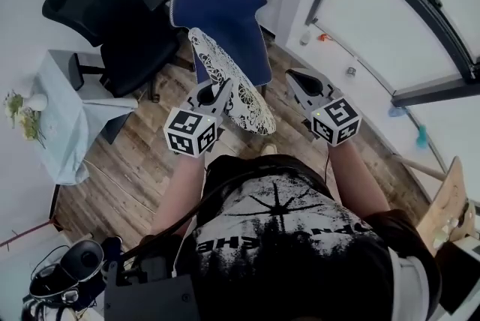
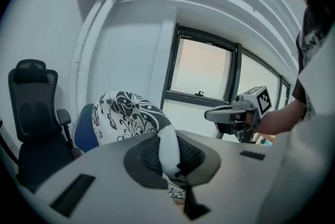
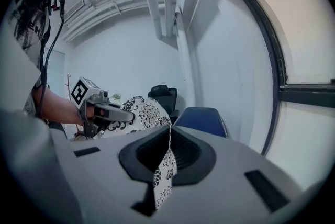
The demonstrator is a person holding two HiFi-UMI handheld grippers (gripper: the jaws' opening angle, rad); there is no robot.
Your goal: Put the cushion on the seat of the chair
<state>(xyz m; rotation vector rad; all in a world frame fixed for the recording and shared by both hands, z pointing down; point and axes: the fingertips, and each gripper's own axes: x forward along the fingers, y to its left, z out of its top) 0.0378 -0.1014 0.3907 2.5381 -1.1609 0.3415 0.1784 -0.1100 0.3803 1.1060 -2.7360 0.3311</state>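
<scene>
1. Head view: the person's black T-shirt (image 1: 289,237) carries a white tree-like print and white block letters that I cannot read from here. The cube on each gripper bears bold black-and-white square markers.
2. The cushion (image 1: 234,87) is a flat, soft pad of white fabric printed with black flowers and scrolls. It is held up on edge between the two grippers, right in front of the blue chair (image 1: 221,8), and is not lying on the seat.
3. Left gripper (image 2: 168,152): its dark, ribbed fingers (image 2: 144,157) are clamped on a thick, rolled edge of the cushion.
4. Right gripper (image 3: 168,152): its fingers (image 3: 149,152) pinch a thin corner of the same fabric, which hangs down between them.
5. The blue chair has a padded cloth back with rounded corners and a pale piped rim.
6. Beside it stands a black office chair (image 1: 105,12) with a headrest and armrests.
7. The floor (image 1: 135,162) is brown wooden planks.
8. At the left a table (image 1: 67,139) is draped in pale blue cloth, and a small white vase (image 1: 35,101) of flowers stands on it.
</scene>
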